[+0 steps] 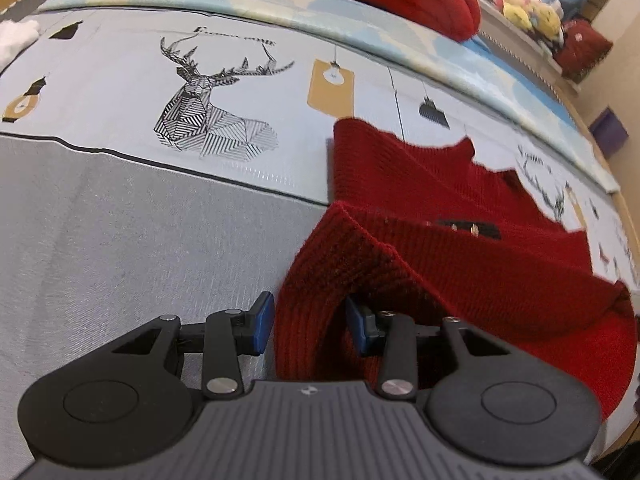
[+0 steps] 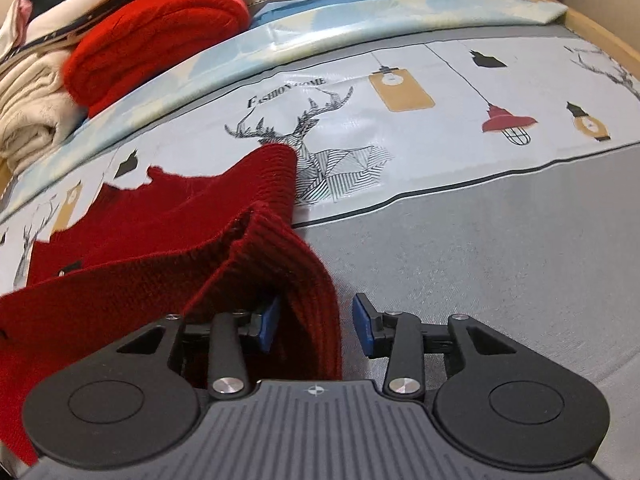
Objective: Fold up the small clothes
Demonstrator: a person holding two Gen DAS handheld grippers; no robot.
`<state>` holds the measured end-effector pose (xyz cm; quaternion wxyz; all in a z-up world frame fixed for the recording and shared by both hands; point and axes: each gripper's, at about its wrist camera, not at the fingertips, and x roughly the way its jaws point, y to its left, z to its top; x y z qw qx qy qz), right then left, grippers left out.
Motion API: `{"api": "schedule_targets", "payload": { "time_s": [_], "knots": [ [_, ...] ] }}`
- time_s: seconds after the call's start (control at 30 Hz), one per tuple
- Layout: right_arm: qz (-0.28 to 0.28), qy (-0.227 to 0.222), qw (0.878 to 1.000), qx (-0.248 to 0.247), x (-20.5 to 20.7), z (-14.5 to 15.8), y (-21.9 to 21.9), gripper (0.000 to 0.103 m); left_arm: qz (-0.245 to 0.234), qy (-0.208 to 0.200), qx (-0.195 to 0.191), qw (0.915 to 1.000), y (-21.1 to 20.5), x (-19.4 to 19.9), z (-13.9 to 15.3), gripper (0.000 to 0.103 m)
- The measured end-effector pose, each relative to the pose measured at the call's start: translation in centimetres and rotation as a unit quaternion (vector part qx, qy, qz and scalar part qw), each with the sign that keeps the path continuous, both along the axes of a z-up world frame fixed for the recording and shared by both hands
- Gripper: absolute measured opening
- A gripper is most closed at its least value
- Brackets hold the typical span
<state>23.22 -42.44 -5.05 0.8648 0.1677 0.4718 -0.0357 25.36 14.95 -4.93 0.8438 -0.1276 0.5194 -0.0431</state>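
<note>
My left tongs [image 1: 308, 322] are gripping a bunched ribbed edge of the red knit sweater [image 1: 460, 216], cloth filling the gap between the blue pads [image 1: 262, 320]. The sweater is lying half-folded on the deer-print tablecloth [image 1: 180, 92] covering the table. My right tongs [image 2: 316, 322] are standing partly apart, sweater edge [image 2: 280, 264] between them, the right pad [image 2: 364, 326] clear of it. Folded clothes [image 2: 160, 28] are sitting stacked at the far edge.

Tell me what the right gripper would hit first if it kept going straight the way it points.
Probably the red sweater: its folded edge already sits between the right gripper fingers, bunching up just ahead. Depth is unclear.
</note>
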Motion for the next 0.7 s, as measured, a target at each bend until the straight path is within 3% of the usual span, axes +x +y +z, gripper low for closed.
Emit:
{"api": "schedule_targets", "payload": {
  "time_s": [0.2, 0.3, 0.7],
  "knots": [
    [0.001, 0.004, 1.000, 0.000, 0.6, -0.3, 0.2, 0.042, 0.006, 0.006, -0.007, 0.9999, -0.2, 0.8, -0.3, 0.045],
    [-0.001, 0.009, 1.000, 0.005, 0.9, -0.6, 0.1, 0.043, 0.002, 0.012, -0.008, 0.9999, -0.5, 1.1, -0.7, 0.051],
    [-0.014, 0.030, 0.999, 0.028, 2.3, -1.9, -0.3, 0.048, 0.010, 0.034, -0.025, 0.9991, -0.6, 2.9, -2.3, 0.051]
  ]
}}
